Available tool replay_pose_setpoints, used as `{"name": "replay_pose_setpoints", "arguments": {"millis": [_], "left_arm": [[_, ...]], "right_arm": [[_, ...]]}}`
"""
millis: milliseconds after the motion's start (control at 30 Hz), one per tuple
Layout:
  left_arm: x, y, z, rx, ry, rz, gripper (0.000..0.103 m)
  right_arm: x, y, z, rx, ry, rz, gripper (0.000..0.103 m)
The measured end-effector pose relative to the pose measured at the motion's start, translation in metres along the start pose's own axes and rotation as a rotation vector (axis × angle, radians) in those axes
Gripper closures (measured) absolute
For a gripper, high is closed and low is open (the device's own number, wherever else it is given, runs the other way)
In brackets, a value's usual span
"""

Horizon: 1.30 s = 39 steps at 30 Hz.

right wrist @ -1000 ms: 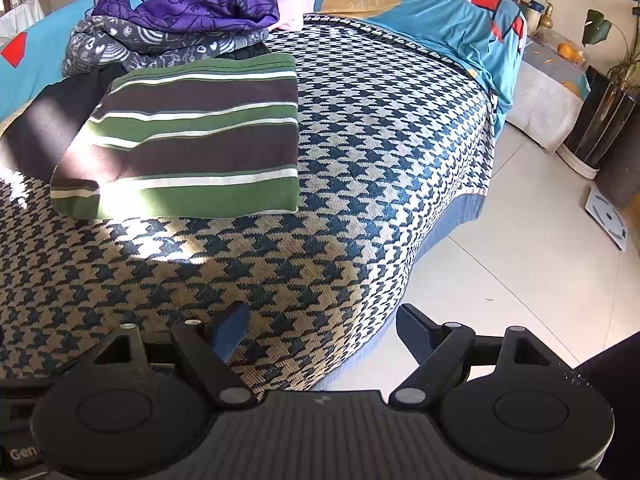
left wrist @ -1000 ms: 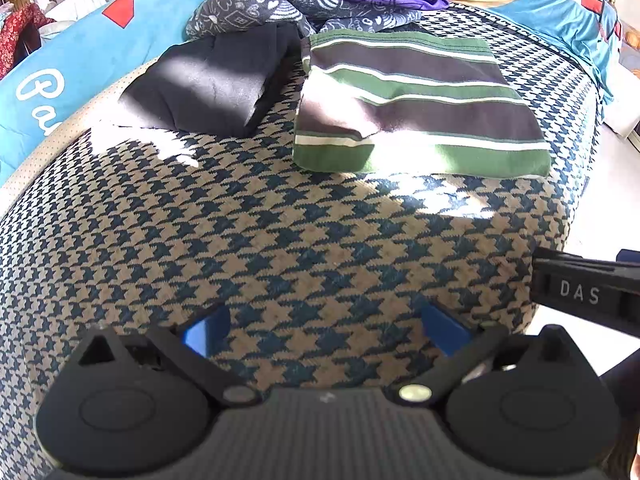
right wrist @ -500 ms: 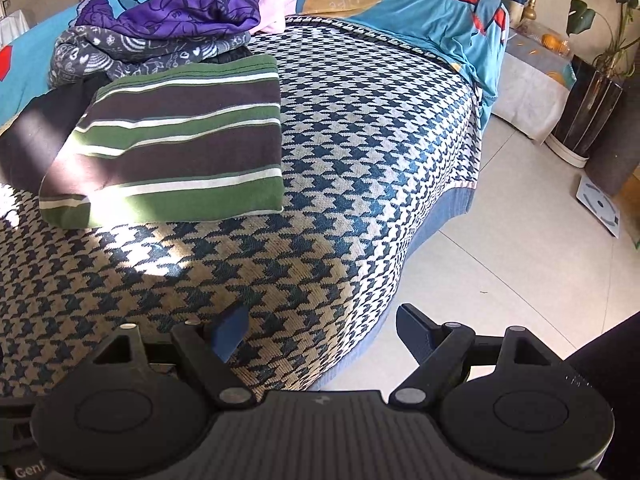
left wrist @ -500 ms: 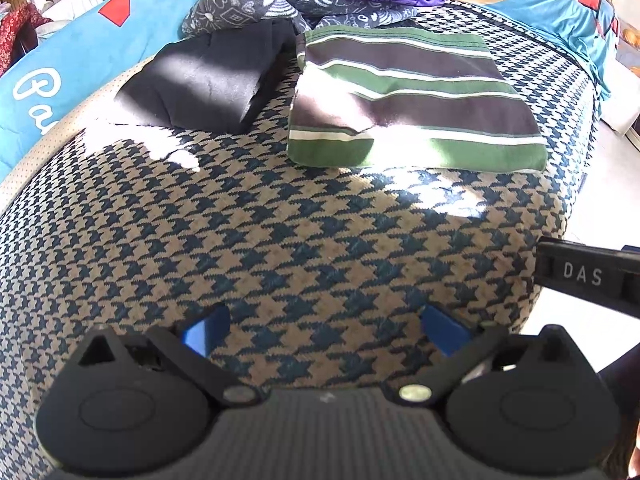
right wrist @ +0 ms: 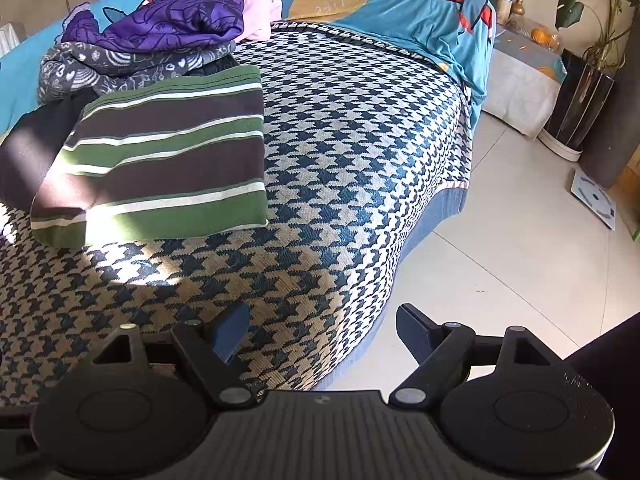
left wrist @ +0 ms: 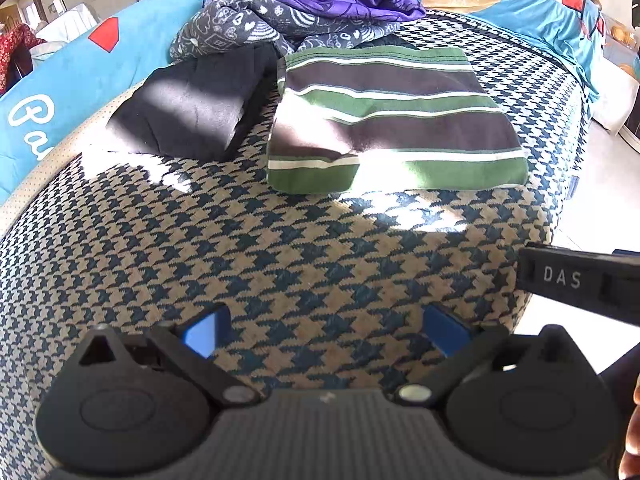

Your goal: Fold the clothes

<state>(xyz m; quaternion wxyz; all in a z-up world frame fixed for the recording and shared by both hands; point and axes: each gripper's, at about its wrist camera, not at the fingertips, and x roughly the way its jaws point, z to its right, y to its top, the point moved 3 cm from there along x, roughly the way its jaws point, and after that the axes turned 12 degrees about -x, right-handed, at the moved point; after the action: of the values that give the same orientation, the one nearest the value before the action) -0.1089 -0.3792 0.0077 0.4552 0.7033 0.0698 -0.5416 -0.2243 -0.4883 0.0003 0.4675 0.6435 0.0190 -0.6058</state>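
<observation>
Both grippers tilt steeply downward, side by side. The left gripper (left wrist: 324,330) has its two blue-padded fingers (left wrist: 202,334) spread wide with nothing between them. The right gripper (right wrist: 322,332) likewise has its fingers (right wrist: 230,330) spread wide and empty, and its black body (left wrist: 580,280) shows at the left camera's right edge.
</observation>
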Motion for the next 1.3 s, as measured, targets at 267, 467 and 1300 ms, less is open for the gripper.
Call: {"name": "replay_pose_setpoints", "arguments": {"millis": [267, 467, 1300], "left_arm": [[0.001, -0.004, 0.003, 0.022, 0.029, -0.015, 0.0], [0.006, -0.007, 0.005, 0.027, 0.046, -0.031, 0.0], [0.012, 0.002, 0.013, 0.01, -0.011, -0.025, 0.0]], "right_arm": [[0.006, 0.001, -0.001, 0.008, 0.013, -0.006, 0.022], [0.016, 0.0, 0.0, 0.022, 0.025, -0.021, 0.021], [0.022, 0.009, 0.004, 0.034, 0.056, -0.021, 0.016]]}}
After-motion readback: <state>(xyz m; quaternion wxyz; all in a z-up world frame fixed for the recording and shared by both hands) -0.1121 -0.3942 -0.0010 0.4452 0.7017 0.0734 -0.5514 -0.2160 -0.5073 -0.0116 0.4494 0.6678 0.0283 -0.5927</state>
